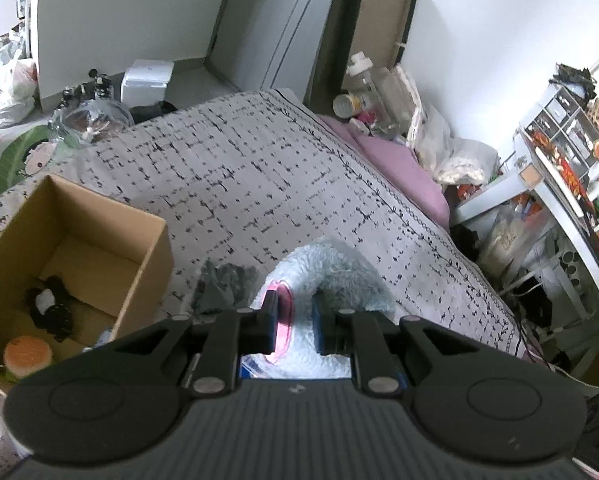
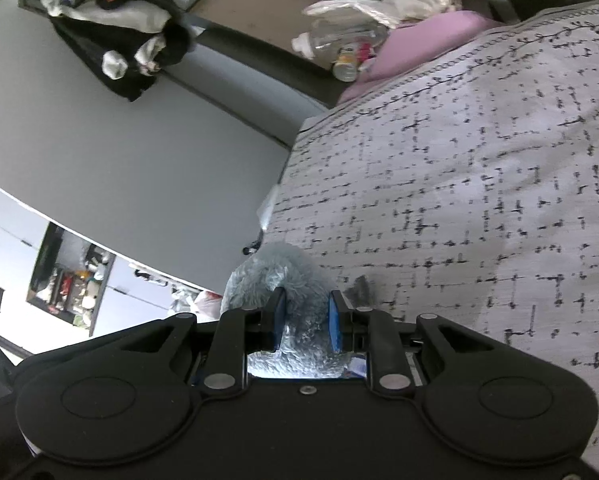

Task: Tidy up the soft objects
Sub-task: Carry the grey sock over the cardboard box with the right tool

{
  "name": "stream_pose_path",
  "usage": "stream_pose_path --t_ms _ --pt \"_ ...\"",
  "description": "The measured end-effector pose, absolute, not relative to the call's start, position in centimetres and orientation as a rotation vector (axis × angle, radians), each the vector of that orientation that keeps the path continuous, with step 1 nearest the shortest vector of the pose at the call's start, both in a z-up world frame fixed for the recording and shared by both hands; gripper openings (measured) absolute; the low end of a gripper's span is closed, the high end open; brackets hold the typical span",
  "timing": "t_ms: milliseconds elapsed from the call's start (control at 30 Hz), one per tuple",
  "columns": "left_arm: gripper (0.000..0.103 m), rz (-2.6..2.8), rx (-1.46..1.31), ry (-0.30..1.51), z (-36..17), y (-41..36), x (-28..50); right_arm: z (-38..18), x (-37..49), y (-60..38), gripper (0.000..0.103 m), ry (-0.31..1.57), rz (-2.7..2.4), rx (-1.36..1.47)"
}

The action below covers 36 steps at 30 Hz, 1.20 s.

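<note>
We see the left hand-held gripper [image 1: 293,318] with its blue pads pinching a fluffy pale blue plush toy [image 1: 335,268] that has a pink patch beside the left pad. The right hand-held gripper [image 2: 306,322] is likewise closed on the same plush toy [image 2: 275,280], fur bunched between its pads.

Taking the plush toy as our landmark, it sits over the near part of the bed [image 1: 259,168], whose grey cover has a black dashed pattern. Just left of the toy lies a dark grey cloth [image 1: 223,288] on the cover. Further left stands an open cardboard box [image 1: 71,264] on the bed, holding a black and white soft toy [image 1: 49,306] and a round orange thing [image 1: 27,356]. Beyond the toy, at the far right edge of the bed, we see a pink pillow [image 1: 399,164], and past it a clear bottle [image 1: 363,76] among bags. Right of the toy stands a cluttered white shelf [image 1: 559,168].
</note>
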<state>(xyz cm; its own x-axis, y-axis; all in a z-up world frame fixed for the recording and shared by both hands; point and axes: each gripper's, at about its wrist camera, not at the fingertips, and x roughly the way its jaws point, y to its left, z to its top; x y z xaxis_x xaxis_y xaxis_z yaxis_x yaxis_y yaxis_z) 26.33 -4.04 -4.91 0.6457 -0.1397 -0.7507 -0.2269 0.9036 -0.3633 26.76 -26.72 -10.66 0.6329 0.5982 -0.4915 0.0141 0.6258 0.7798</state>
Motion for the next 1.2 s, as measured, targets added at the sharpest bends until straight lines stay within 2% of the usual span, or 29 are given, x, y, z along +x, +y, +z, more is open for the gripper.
stream_pose_path --t_ms 400,1200 --pt "0.016 0.092 -0.458 0.827 -2.7 -0.9 24.0 -9.2 25.3 -23.7 0.022 0.786 0.489 0.829" --pt "0.016 0.099 -0.522 0.780 -2.7 6.5 20.7 -8.0 23.1 -17.1 0.022 0.737 0.584 0.738"
